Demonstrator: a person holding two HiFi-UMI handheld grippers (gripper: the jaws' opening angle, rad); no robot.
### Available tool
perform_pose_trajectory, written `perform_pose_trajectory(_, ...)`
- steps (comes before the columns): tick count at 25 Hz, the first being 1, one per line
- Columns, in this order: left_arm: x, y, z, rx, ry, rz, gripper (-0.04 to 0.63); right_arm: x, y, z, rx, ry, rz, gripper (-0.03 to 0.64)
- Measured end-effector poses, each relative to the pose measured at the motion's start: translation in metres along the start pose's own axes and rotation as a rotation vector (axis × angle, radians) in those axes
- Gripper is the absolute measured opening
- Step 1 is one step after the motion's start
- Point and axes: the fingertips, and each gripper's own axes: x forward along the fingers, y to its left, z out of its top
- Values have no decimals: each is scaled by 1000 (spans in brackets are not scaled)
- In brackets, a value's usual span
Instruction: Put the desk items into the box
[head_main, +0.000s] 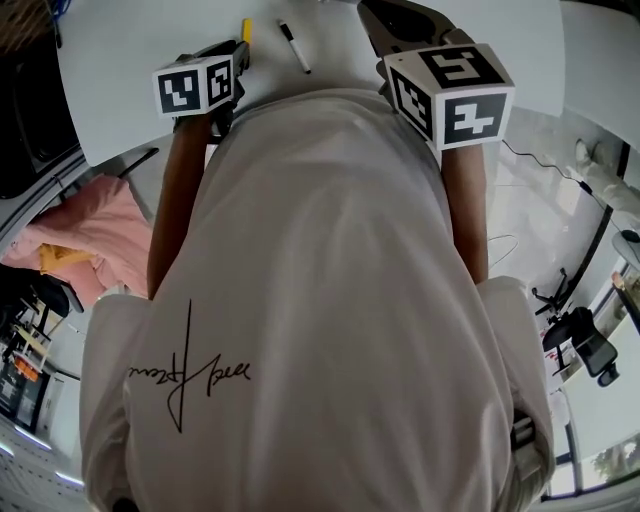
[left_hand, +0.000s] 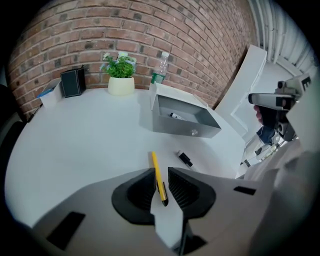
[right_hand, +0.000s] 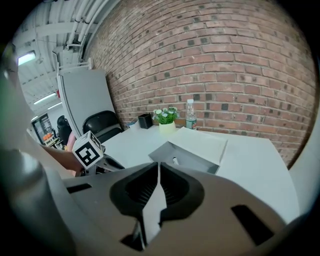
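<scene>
The yellow pen (left_hand: 156, 165) is straddled, not yet clamped, by the left hand-held gripper's (left_hand: 161, 174) narrowly parted jaws, its long axis toward 12 o'clock. The box (left_hand: 186, 122) is found at 1 o'clock on the counter (left_hand: 90, 140). The right hand-held gripper (right_hand: 158, 167) is kept clenched, empty.

Person: white short-sleeved shirt (head_main: 340, 280), black handwritten-style print (head_main: 190, 378) on the front. Left gripper (left_hand: 161, 176) and right gripper (right_hand: 159, 172): grey bodies, black ribbed pads (left_hand: 132, 192). Left cube (head_main: 197, 85) and right cube (head_main: 450, 92): white, black square markers.
</scene>
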Motion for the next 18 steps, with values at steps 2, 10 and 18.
perform_pose_trajectory(2, 5, 0, -3, 3, 10, 3, 63, 3, 2, 0, -19, 8, 14, 37)
perform_pose_trajectory(10, 16, 4, -19, 53, 66, 84, 63, 7, 2, -11, -19, 41, 49, 37)
perform_pose_trajectory(18, 20, 8, -20, 31, 63, 95, 63, 13, -1, -6, -31, 39, 69, 37)
